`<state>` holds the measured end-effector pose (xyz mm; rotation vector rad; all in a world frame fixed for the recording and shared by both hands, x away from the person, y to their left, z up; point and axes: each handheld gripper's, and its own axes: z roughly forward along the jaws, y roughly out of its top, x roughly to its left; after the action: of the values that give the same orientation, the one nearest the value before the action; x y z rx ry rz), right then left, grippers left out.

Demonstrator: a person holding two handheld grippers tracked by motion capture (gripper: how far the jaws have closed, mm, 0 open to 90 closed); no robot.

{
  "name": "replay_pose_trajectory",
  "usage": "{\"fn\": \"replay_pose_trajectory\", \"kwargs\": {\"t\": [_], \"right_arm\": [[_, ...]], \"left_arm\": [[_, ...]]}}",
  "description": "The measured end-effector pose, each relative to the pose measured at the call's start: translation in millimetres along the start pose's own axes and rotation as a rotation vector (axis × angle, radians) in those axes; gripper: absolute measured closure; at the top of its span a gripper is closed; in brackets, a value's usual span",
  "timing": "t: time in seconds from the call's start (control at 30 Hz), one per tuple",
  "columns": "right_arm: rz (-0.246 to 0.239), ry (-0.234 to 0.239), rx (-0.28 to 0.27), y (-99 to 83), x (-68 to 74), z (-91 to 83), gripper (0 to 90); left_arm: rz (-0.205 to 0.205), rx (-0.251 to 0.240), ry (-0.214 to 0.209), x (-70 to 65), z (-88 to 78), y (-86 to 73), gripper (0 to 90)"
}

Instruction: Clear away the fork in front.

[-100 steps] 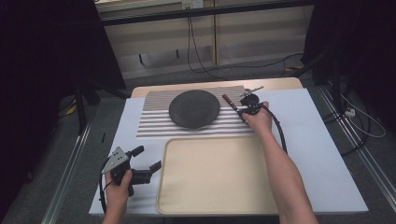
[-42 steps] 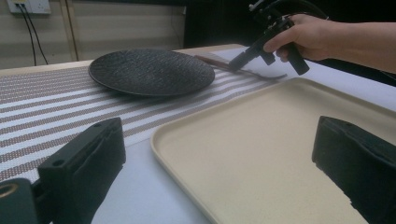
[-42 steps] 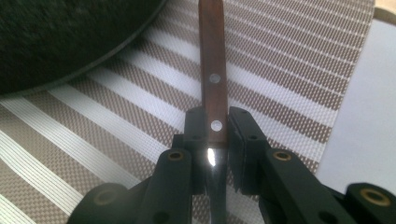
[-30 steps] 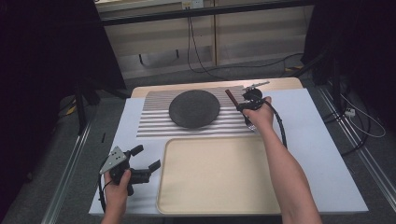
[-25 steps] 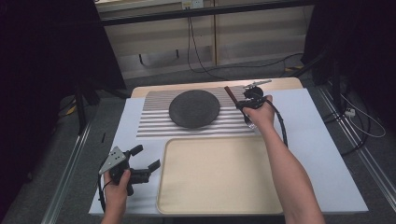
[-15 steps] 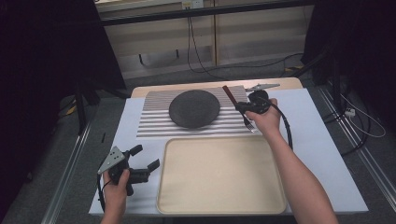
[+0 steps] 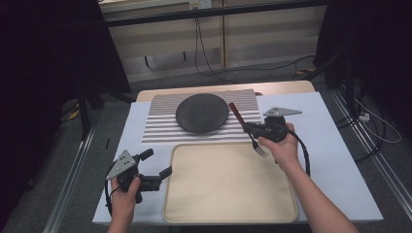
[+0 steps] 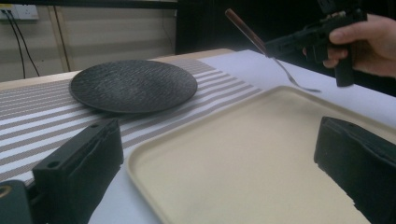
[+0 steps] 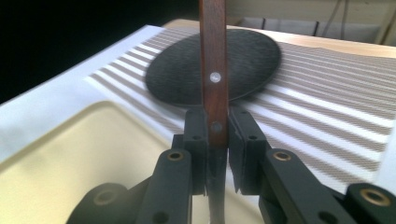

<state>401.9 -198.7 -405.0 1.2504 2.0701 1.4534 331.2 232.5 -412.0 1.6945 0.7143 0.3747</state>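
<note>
Fork [image 7: 244, 130] is being clamped by its wooden handle in the right gripper [image 7: 248, 128], held tilted above the tray's [image 7: 228, 213] far edge, beside the plate [image 7: 201, 112]. Left gripper [image 7: 158, 171] is being kept open, empty, near the tray's left rim.

Right claw [image 7: 250, 130] sits right of centre in the high view, hand wrapped around its body, forearm running up from the lower right edge. Its 2 jaws are pinched together on a thin handle, seen close in the right gripper view [image 9: 215, 133]; claw points toward frame left. Left claw [image 7: 158, 170] sits in the lower left, hand gripping from below, forearm entering at the bottom edge. Its 2 jaws stand wide apart with nothing between them, pointing toward frame right.
</note>
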Motion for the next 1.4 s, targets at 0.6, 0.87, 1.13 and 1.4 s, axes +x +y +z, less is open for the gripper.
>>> {"fn": "replay_pose_trajectory", "kwargs": {"t": [0.6,0.87,1.13,1.4], "right_arm": [[-0.063,0.125,-0.115,-28.1,49.5,-44.1,78.8],[-0.095,0.138,-0.131,-36.0,63.2,-45.8,78.8],[-0.095,0.148,-0.142,-35.8,65.4,-43.7,78.8],[-0.105,0.164,-0.141,-36.0,71.4,-39.6,78.8]], "left_arm": [[-0.024,0.052,-0.057,-50.5,54.9,36.7,2.4],[-0.040,0.044,-0.081,-63.9,74.5,49.5,6.2],[-0.075,0.052,-0.095,-70.2,91.5,60.6,15.6],[-0.131,0.088,-0.130,-78.8,114.0,60.6,25.2]]}}
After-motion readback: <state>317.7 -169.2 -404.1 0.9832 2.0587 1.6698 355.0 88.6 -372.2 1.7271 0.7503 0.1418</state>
